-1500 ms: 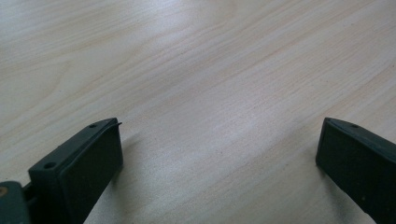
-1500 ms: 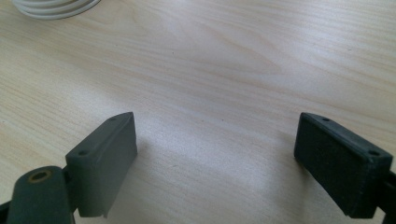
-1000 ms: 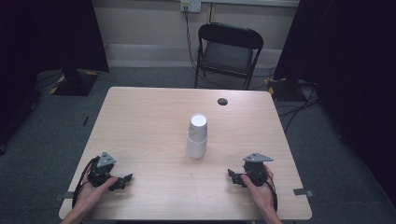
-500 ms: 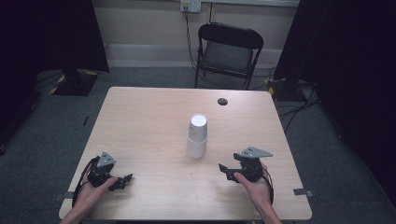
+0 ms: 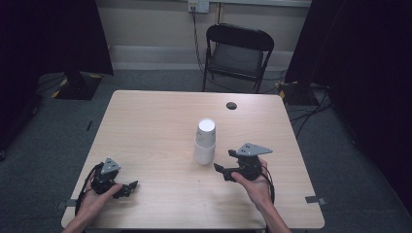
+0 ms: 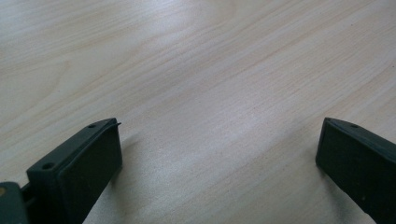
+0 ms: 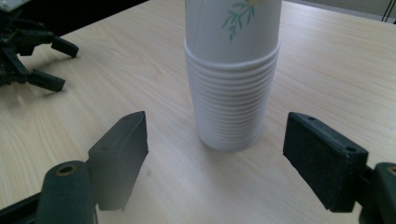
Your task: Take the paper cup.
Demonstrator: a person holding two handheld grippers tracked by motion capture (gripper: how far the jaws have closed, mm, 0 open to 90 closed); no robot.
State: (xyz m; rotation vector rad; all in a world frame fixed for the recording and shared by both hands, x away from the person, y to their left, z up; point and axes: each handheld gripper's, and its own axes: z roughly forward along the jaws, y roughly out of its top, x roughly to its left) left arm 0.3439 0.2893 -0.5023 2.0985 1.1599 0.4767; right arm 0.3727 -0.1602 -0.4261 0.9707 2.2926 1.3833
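White paper cup stack stands just ahead of the right claw, jaws apart, empty.

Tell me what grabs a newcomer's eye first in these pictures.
The stack of white paper cups stands upside down at the middle of the wooden table, a green leaf print on its top cup. The right tongs hover open just beside it, jaws aimed at the stack without touching. The left tongs sit open near the table's front left corner.

Each black hand-held gripper carries a grey three-cornered plate, chunky screw-holed jaws and a trailing cable
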